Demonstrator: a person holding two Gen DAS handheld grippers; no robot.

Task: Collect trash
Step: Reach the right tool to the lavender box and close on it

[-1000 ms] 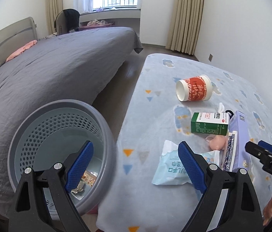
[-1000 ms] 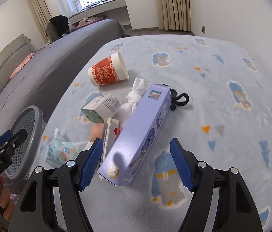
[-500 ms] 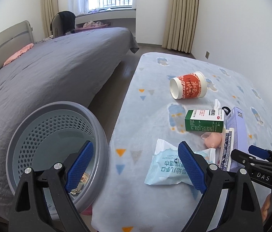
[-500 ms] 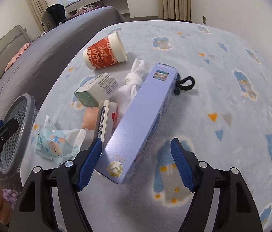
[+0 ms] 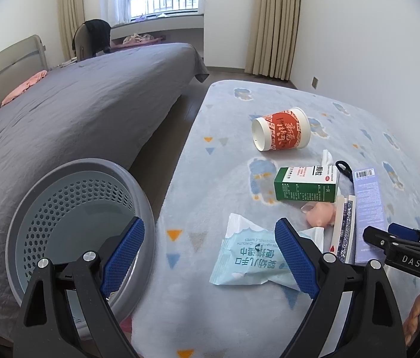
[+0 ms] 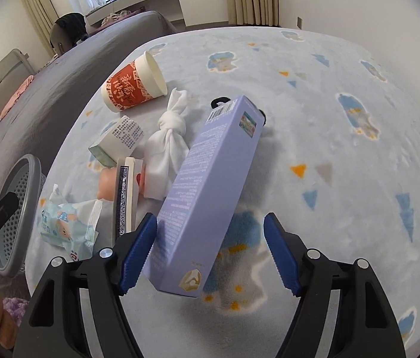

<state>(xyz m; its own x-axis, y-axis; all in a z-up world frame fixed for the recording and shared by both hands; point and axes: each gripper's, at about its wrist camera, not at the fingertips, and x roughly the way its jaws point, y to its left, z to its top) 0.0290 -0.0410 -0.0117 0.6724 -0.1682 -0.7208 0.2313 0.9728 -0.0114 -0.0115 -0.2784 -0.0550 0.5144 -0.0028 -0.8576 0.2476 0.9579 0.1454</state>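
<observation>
Trash lies on a light blue patterned blanket [image 6: 344, 155]: a long lilac box [image 6: 210, 185], a red and white paper cup [image 6: 133, 83] on its side, a green and white carton [image 5: 306, 183], a knotted white cloth [image 6: 169, 140], a wipes packet [image 5: 254, 258], and a card pack [image 6: 125, 197]. My right gripper [image 6: 211, 250] is open, its jaws on either side of the lilac box's near end. My left gripper [image 5: 210, 258] is open, between the grey perforated bin [image 5: 69, 217] and the wipes packet.
A grey bed [image 5: 69, 113] runs along the left beyond a strip of floor. A pink soft object [image 5: 321, 213] lies by the carton. A black hair tie [image 5: 344, 167] lies behind the lilac box. A white wall [image 5: 373, 44] is on the right.
My right gripper has moved forward and down so the lilac box's near end now lies between its jaws. My left gripper has shifted slightly right toward the wipes packet.
</observation>
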